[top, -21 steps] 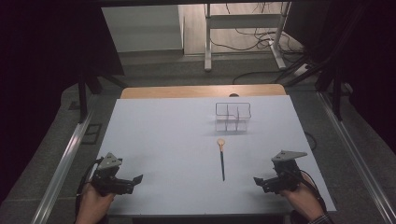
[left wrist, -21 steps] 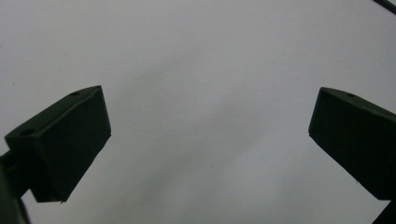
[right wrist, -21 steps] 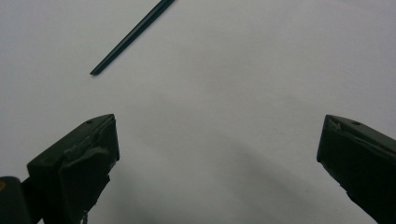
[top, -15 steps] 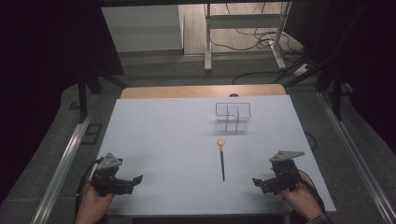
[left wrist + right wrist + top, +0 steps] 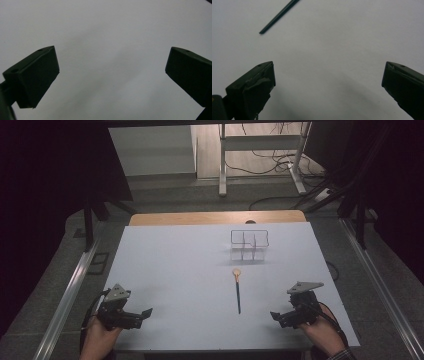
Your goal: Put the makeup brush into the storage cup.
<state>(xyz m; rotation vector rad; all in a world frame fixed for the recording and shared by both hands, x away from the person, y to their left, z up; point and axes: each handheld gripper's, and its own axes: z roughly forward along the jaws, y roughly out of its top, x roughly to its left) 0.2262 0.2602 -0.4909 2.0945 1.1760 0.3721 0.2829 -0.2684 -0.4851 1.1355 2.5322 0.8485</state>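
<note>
A thin dark brush [image 5: 237, 291] with a pale tip lies lengthwise on the white table [image 5: 180, 270], just below a small clear divided holder [image 5: 249, 245]. My right gripper [image 5: 275, 315] rests near the front right edge, jaws wide open and empty, pointing left toward the brush's near end. That dark handle end [image 5: 277, 17] shows at the upper left of the right gripper view. My left gripper [image 5: 146, 312] sits at the front left, also open with nothing between its jaws [image 5: 112, 75].
A wooden strip [image 5: 215, 217] borders the table's far edge. Metal rails [image 5: 70, 290] run along both sides of the table. A desk frame and cables [image 5: 270, 160] stand on the floor beyond.
</note>
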